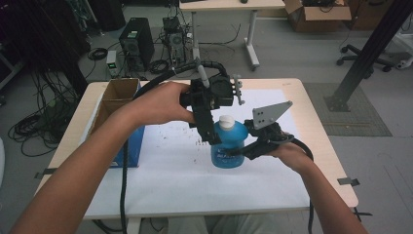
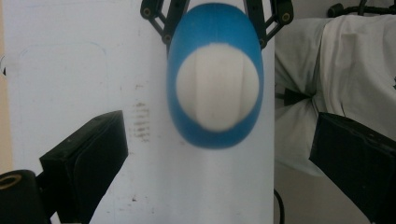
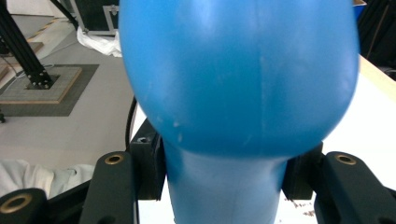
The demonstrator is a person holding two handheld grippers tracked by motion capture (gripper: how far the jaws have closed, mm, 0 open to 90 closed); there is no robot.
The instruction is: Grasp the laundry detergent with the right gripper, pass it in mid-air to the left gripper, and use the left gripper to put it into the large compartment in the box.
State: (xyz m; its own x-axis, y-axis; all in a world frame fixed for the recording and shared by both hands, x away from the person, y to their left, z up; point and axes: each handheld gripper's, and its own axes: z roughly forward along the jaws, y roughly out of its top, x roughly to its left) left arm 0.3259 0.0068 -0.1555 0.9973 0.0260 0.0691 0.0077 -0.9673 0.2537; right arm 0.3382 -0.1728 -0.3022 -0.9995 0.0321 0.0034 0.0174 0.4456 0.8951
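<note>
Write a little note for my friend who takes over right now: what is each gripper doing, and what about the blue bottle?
Right gripper: jaws shut on the blue bottle, gripping its lower body and holding it upright on the white sheet.
Left gripper: jaws open, poised above the white cap, one on each side, not touching it.
Done: bottle gripped and steadied.
Left: probably close the left jaws on the cap and twist it off; the cap is still on.
Cardboard box sits at the table's left edge.

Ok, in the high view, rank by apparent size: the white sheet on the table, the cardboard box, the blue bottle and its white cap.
1. White sheet, largest by far.
2. Cardboard box, partly hidden by the forearm.
3. Blue bottle, partly covered by both grippers.
4. White cap, smallest.
No close calls here.
</note>
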